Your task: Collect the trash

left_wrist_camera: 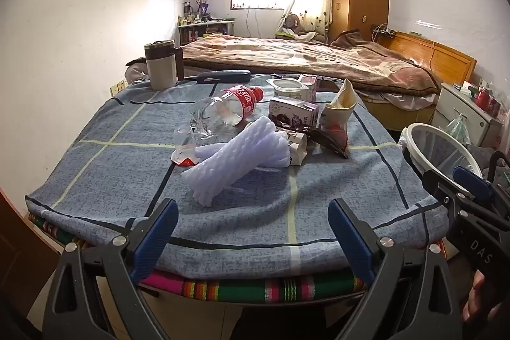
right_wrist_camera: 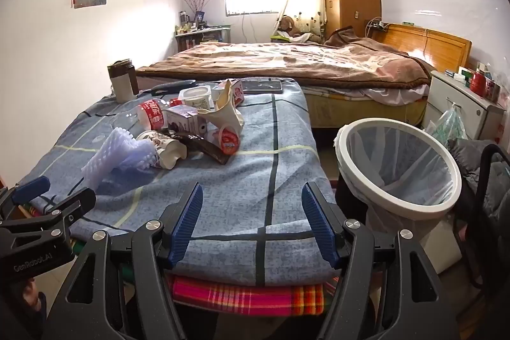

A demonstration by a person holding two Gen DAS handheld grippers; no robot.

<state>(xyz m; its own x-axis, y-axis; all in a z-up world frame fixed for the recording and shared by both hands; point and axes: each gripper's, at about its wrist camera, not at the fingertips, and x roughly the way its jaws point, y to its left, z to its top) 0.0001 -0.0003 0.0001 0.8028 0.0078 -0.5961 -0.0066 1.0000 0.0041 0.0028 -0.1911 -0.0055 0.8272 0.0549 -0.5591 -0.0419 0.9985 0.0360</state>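
While both our left gripper point(left_wrist_camera: 253, 231) and right gripper point(right_wrist_camera: 251, 223) stood with jaws wide and empty, the foam net sleeve point(left_wrist_camera: 237, 156) lay just ahead of the left jaws on the surface point(left_wrist_camera: 127, 180), light, soft and squashy, best pinched mid-length.

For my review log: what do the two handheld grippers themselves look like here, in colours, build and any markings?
Both match: the left gripper and right gripper have black angular linkage frames with triangular cutouts and silver round pivot bolts, ending in blue ribbed finger pads. The left gripper's body reads "GenRobot.AI" in white, seen from the right wrist view; the right's shows "DAS". Bare fingertips show behind each; no sleeves or cables are visible.
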